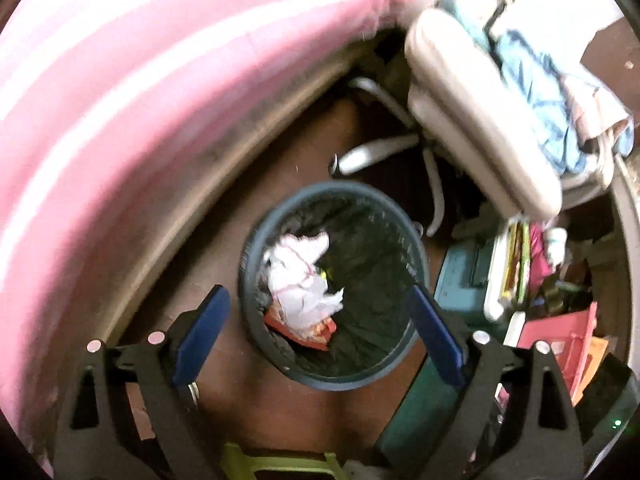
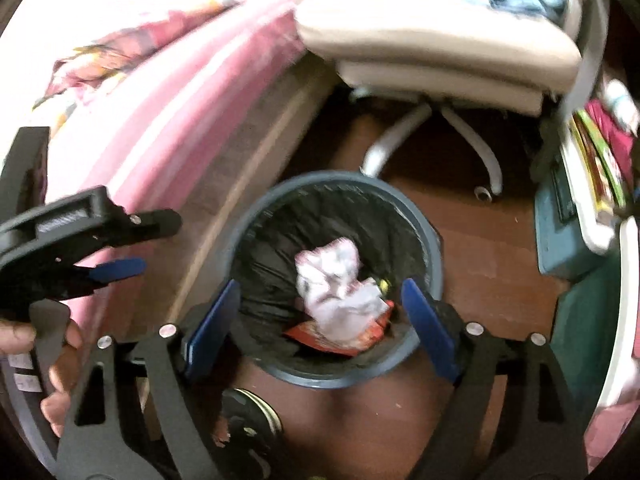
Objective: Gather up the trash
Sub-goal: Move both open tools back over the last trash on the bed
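I'm hovering both grippers over the bin point(image 2: 336, 280) | left gripper point(image 1: 320, 332) and right gripper point(image 2: 320, 320) spread, empty | paper point(image 2: 336, 284) lying inside, frame centre | right probably nearer.

The left tongs point(image 1: 320, 336) pointed steeply downward with their blue pads point(image 1: 202, 330) spread wide apart and nothing between them. The right tongs point(image 2: 320, 330) were tilted down the same way, their blue pads point(image 2: 430, 328) likewise far apart and empty. In the right wrist view, the left tongs point(image 2: 132, 246) showed from the side at the left edge, black arms reaching toward the middle, and a hand point(image 2: 48, 356) gripped their handle, fingers curled around it.
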The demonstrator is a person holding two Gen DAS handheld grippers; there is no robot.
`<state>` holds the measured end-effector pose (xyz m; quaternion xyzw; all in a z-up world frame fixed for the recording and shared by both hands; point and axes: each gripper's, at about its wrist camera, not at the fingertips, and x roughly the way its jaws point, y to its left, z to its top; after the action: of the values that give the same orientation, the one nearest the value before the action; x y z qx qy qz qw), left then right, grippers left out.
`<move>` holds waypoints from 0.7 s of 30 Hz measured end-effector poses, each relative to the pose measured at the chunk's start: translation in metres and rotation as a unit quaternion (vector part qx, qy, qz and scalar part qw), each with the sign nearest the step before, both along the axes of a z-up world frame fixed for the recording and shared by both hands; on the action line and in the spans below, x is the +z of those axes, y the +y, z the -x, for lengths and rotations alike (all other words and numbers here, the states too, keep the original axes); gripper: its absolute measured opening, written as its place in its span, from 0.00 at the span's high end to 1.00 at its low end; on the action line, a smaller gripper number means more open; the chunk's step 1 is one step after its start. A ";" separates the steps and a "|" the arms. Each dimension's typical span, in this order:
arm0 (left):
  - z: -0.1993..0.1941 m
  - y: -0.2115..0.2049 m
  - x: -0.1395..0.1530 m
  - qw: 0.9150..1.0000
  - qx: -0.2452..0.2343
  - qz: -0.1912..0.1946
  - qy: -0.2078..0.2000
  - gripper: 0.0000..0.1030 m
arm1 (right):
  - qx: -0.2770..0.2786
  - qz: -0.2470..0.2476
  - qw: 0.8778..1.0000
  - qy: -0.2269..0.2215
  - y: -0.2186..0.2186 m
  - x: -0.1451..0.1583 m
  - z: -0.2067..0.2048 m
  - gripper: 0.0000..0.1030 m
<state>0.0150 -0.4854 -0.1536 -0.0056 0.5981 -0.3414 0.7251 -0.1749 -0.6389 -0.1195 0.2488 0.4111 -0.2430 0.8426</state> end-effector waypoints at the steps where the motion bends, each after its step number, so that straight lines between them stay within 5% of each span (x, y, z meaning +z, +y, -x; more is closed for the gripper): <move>1: -0.001 0.007 0.009 1.000 0.008 0.008 -0.007 0.15 | 0.012 0.008 1.000 -0.014 0.009 0.015 -0.005 0.19; 5: -0.006 0.054 0.059 0.995 0.059 0.066 -0.039 0.15 | 0.048 0.032 0.997 -0.053 0.035 0.057 -0.018 0.18; 11: -0.019 0.154 0.141 0.970 0.148 0.158 -0.110 0.13 | 0.130 0.061 0.982 -0.125 0.104 0.129 -0.059 0.15; 15: -0.036 0.217 0.168 0.959 0.192 0.149 -0.143 0.13 | 0.172 0.058 0.971 -0.154 0.144 0.156 -0.091 0.14; 21: -0.063 0.302 0.167 0.946 0.249 0.109 -0.178 0.12 | 0.218 0.034 0.958 -0.182 0.205 0.173 -0.156 0.10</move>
<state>0.0776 -0.1836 0.0129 -0.1726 0.3984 -0.2080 0.8765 -0.0188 -0.4340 0.0537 0.1643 0.2869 -0.0176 0.9436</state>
